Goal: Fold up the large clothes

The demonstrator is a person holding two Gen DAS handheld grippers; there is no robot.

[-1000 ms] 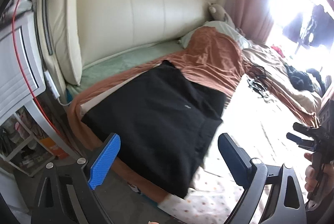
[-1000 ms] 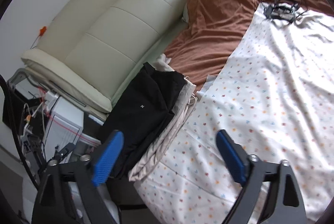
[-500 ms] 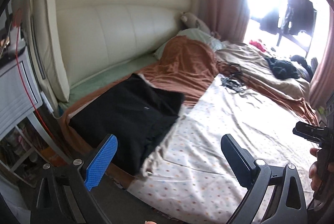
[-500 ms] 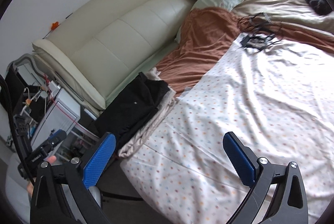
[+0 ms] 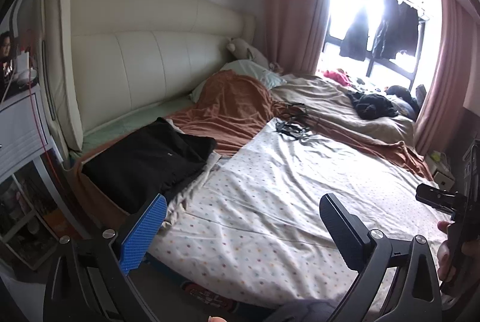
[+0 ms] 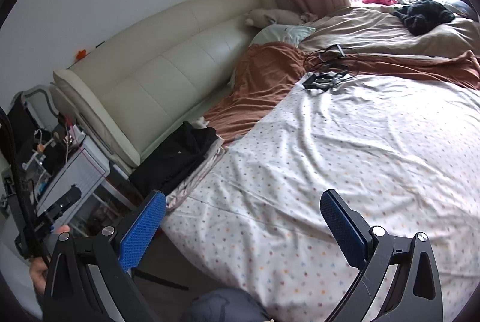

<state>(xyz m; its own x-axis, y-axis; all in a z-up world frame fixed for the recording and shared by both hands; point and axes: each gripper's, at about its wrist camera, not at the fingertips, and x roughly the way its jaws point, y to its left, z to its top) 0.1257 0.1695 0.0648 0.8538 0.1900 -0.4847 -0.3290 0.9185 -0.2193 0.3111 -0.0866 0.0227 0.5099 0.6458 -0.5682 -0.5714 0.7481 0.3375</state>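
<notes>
A folded black garment (image 5: 150, 157) (image 6: 177, 160) lies on a pale folded cloth (image 6: 195, 175) at the bed's near left corner, beside the cream headboard (image 5: 144, 58). My left gripper (image 5: 242, 199) hovers off the bed's edge, well short of the garment; its jaws are opening with nothing between them. My right gripper (image 6: 243, 194) stands open and empty over the dotted white sheet (image 6: 345, 157) (image 5: 285, 187). A crumpled pile of black clothes (image 5: 373, 106) (image 6: 423, 13) lies far across the bed near the window.
A brown blanket (image 5: 234, 109) and beige duvet (image 6: 375, 31) cover the far half of the bed. Tangled black cables (image 5: 292, 127) (image 6: 327, 76) lie mid-bed. A white nightstand (image 5: 18, 136) (image 6: 75, 172) stands left of the bed. Pink curtains (image 5: 294, 7) frame the window.
Both grippers have pulled back and risen from the folded black garment, which now looks smaller and lies further left. More of the bed and the window has come into view.
</notes>
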